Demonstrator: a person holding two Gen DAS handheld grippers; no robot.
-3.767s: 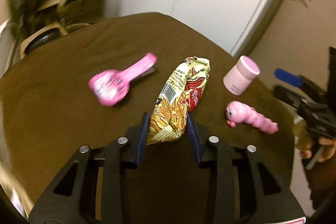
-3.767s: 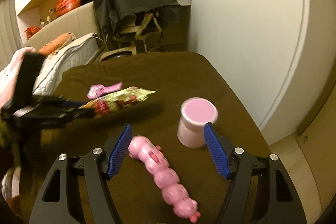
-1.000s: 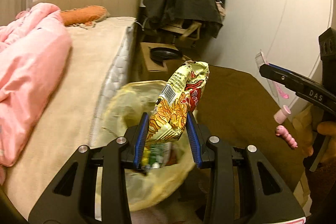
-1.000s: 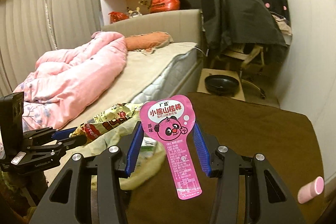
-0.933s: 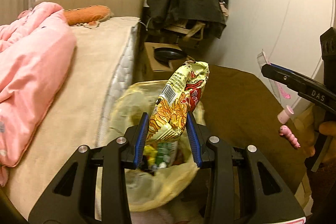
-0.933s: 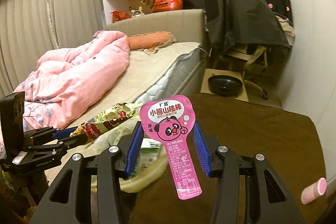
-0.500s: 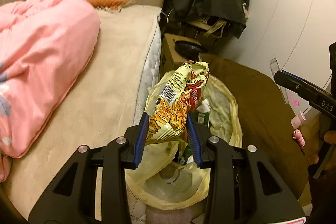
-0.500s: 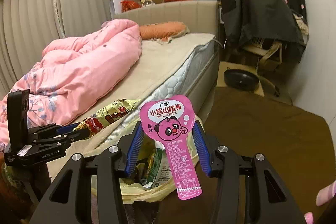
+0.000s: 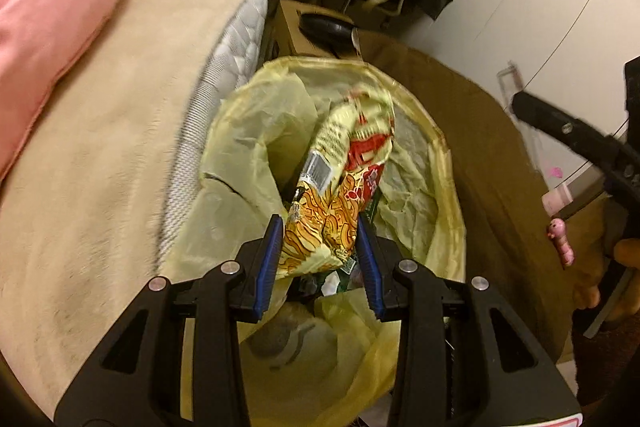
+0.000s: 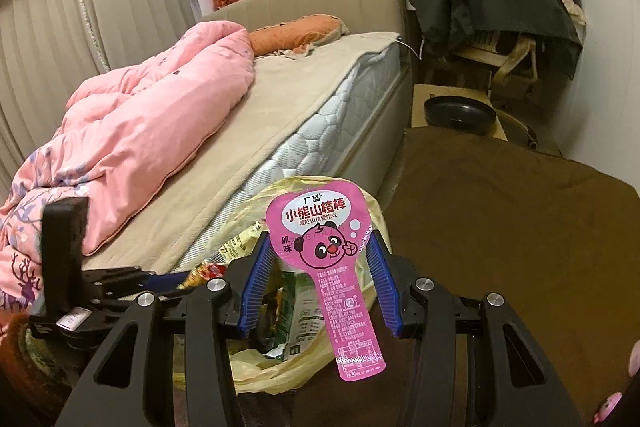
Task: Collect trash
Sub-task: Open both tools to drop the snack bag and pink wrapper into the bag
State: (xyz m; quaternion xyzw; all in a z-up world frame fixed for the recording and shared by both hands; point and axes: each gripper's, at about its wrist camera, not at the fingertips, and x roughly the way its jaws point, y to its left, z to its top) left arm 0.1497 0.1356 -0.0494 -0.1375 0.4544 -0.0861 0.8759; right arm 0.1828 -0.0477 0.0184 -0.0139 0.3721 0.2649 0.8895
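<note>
My left gripper (image 9: pixel 320 233) is shut on a yellow-and-red snack bag (image 9: pixel 340 183) and holds it right over the open mouth of a bin lined with a yellow trash bag (image 9: pixel 444 187), which holds several wrappers. My right gripper (image 10: pixel 320 259) is shut on a pink paddle-shaped candy wrapper (image 10: pixel 324 251) with a panda face, held above the same trash bag (image 10: pixel 300 367). The left gripper and snack bag show at the lower left of the right wrist view (image 10: pixel 188 277). The right gripper's finger shows at the right of the left wrist view (image 9: pixel 576 135).
The bin stands between a bed (image 9: pixel 120 107) with a pink duvet (image 10: pixel 132 131) and a brown-covered table (image 10: pixel 500 227). A pink worm toy (image 9: pixel 562 241) and a pink-capped jar (image 9: pixel 556 201) lie on the table. A cardboard box with a black pan (image 10: pixel 456 111) stands behind.
The left gripper has tipped down and moved in over the bin, so the snack bag now hangs above its opening. The right gripper has come closer to the bin with the pink wrapper.
</note>
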